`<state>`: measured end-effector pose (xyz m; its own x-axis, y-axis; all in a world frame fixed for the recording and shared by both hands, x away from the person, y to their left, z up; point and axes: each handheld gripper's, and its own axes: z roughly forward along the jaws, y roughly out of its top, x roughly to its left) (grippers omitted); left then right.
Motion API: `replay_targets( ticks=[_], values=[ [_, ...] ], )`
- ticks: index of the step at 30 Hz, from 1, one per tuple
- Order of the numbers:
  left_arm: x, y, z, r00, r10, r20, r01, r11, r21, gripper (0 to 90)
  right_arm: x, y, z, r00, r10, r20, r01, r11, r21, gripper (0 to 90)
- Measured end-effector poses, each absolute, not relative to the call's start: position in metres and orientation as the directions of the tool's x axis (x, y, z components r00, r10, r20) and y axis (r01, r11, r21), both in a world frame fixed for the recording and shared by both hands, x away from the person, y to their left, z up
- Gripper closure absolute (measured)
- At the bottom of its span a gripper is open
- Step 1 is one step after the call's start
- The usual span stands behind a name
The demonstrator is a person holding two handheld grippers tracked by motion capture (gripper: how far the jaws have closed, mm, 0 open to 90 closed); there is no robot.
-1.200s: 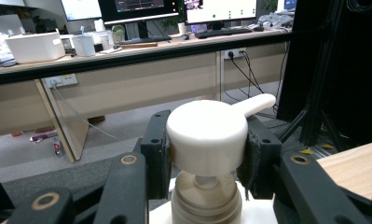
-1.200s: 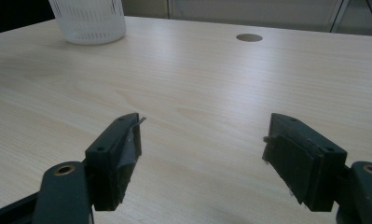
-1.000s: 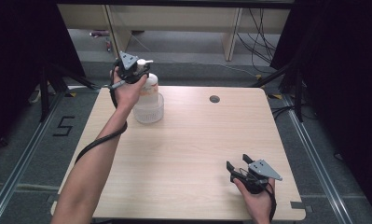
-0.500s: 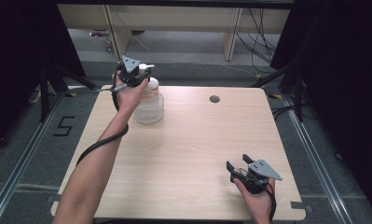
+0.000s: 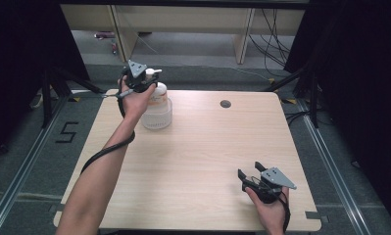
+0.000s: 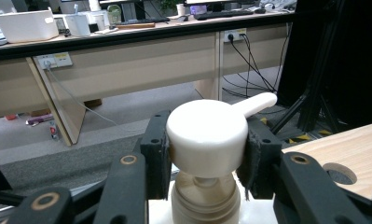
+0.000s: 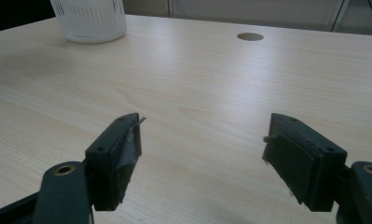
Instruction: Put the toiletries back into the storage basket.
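We saw the pump bottle (image 5: 156,105) standing upright near the far left corner of the table (image 5: 203,156), well to the left of the round hole (image 5: 226,104) in the tabletop. The left gripper (image 5: 143,77) sat at the bottle's top, its pads pressed against both sides of the white pump head (image 6: 207,137), so the jaws were half closed and holding that head. The spout (image 6: 256,103) pointed away past the right-hand pad toward the hole.

Compared with a second before, the left hand had shifted only slightly over the bottle: the grey plate on the gripper sat a little higher and more squarely above the pump head, and the wrist was straighter. The bottle itself had kept its place relative to the hole, and the grip looked unchanged.

The right gripper (image 5: 250,175) rested low on the table, well apart from the bottle, toward the near right corner. Its jaws stood wide with bare wood between the pads (image 7: 127,149). It had not moved since the earlier frames.
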<state>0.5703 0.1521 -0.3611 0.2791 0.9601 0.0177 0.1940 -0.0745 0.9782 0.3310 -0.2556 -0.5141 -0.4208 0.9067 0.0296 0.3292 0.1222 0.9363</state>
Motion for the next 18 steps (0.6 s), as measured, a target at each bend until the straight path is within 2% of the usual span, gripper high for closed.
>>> replay_targets(
  ticks=[18],
  values=[
    [0.5695, 0.1595, -0.3616, 0.265, 0.964, 0.018, 0.197, -0.072, 0.978, 57.7, 0.3301, -0.2548, -0.5133, -0.424, 0.905, 0.026, 0.342, 0.134, 0.93, 27.1]
  ],
)
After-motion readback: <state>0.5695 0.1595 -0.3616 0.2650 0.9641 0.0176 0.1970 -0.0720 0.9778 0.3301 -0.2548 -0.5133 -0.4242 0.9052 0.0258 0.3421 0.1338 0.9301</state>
